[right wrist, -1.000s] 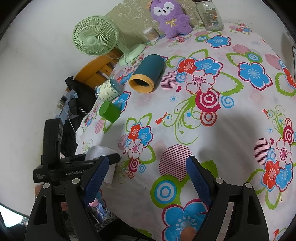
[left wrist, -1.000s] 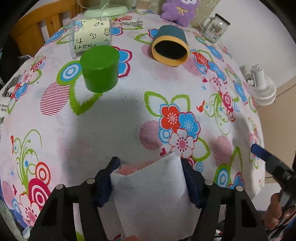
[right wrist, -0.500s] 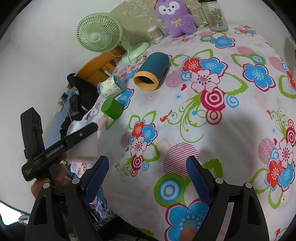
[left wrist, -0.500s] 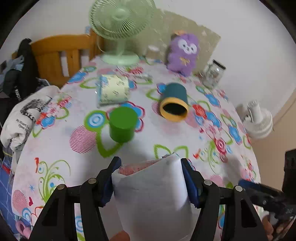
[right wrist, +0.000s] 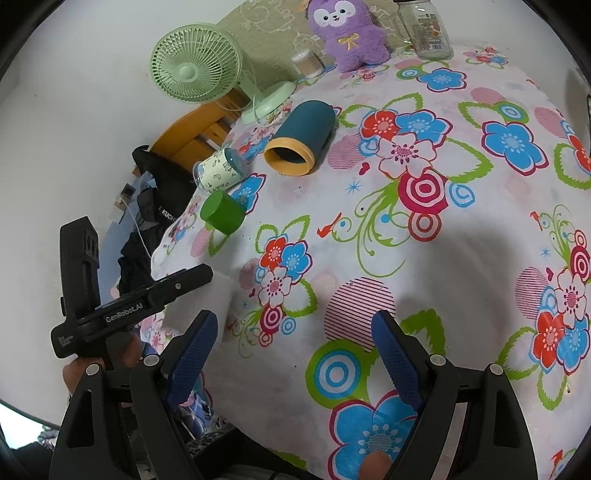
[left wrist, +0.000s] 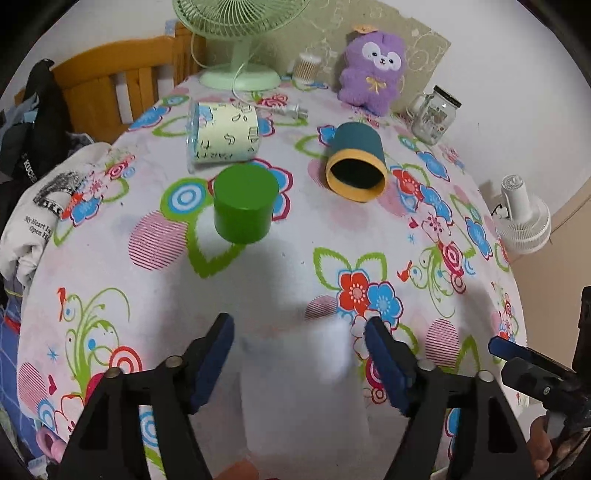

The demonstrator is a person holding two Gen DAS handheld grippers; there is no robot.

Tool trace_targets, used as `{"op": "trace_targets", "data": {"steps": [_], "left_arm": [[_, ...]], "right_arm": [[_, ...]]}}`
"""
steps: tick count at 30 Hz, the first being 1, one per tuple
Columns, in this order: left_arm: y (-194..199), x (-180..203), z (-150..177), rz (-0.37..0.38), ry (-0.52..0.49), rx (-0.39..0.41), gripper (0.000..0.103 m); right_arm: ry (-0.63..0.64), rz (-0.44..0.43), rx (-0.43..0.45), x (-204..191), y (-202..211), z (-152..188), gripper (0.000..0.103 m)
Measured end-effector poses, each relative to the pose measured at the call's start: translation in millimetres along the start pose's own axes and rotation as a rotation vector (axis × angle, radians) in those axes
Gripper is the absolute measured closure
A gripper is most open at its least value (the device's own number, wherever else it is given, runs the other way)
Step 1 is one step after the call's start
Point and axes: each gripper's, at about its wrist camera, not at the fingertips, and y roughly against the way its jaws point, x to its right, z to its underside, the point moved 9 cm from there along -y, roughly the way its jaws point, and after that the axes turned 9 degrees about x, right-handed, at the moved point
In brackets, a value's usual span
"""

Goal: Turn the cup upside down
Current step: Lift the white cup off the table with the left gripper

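A white cup point(left wrist: 295, 380), motion-blurred, stands between the spread fingers of my left gripper point(left wrist: 300, 365) at the table's near edge; gaps show on both sides, so the gripper is open. From the right wrist view the cup point(right wrist: 221, 295) shows as a white block beside the left gripper point(right wrist: 177, 284). My right gripper point(right wrist: 291, 354) is open and empty above the flowered tablecloth point(right wrist: 406, 221).
A green cup point(left wrist: 244, 202) stands upside down. A teal cup with a yellow rim point(left wrist: 356, 162) and a pale printed cup point(left wrist: 221, 137) lie on their sides. A green fan point(left wrist: 240, 33), purple plush point(left wrist: 373, 70) and glass jar point(left wrist: 434, 114) stand at the back.
My left gripper was shut on the white cup and lifted it; now its fingers have spread and the cup sits lower between them. The right gripper stayed open.
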Motion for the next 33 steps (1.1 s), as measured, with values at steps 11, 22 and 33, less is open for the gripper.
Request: {"op": "trace_targets", "data": {"steps": [11, 22, 33], "left_arm": [[-17, 1, 0, 0.011, -0.025, -0.148, 0.014], [-27, -3, 5, 0.024, -0.02, -0.214, 0.045], [23, 3, -47, 0.008, 0.001, 0.138, 0.045]], "right_arm": [[-0.007, 0.001, 0.001, 2, 1, 1, 0.016], [-0.027, 0.009, 0.006, 10, 3, 0, 0.016], [-0.021, 0.001, 0.003, 5, 0, 1, 0.016]]}}
